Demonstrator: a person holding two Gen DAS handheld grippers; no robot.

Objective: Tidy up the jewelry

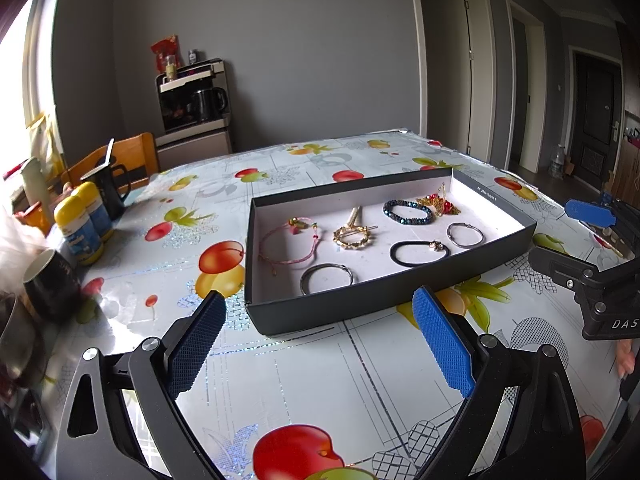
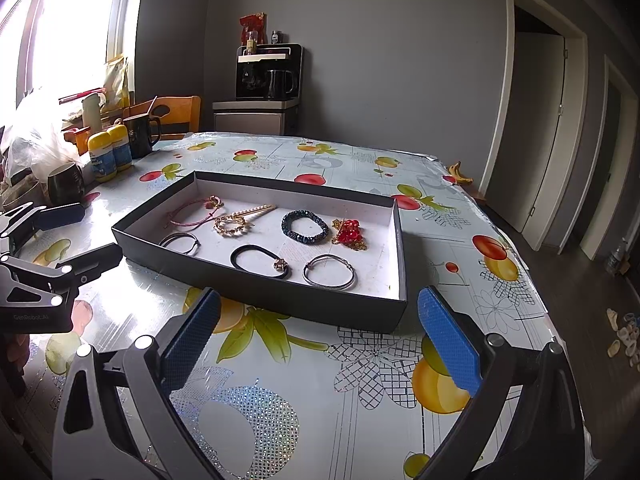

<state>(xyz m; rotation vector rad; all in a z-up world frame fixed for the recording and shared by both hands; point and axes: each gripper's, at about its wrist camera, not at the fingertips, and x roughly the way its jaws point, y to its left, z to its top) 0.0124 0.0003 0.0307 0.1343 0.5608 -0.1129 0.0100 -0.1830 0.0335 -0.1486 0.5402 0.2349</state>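
Note:
A shallow black box [image 1: 360, 314] [image 2: 240, 285] with a white floor lies on the fruit-print table. Inside it are a pink cord bracelet [image 1: 288, 258] [image 2: 192, 220], a gold ring clip [image 1: 352, 242] [image 2: 230, 231], a dark beaded bracelet [image 1: 408, 221] [image 2: 298, 237], a red-and-gold necklace [image 1: 440, 205] [image 2: 350, 235], a black hair tie [image 1: 434, 246] [image 2: 280, 266] and two silver bangles [image 1: 304, 280] [image 2: 328, 286]. My left gripper [image 1: 319, 295] [image 2: 80, 236] stands open before the box's near-left corner. My right gripper [image 2: 319, 292] [image 1: 576, 238] stands open at the near-right side. Neither holds anything.
Yellow-capped bottles [image 1: 80, 224] [image 2: 106, 152], a black mug [image 1: 108, 188] and a dark cup [image 1: 48, 280] crowd the table's left side by a wooden chair [image 1: 136, 152]. A banana [image 2: 460, 172] lies at the far right corner. The table's right edge [image 2: 536, 280] drops to the floor.

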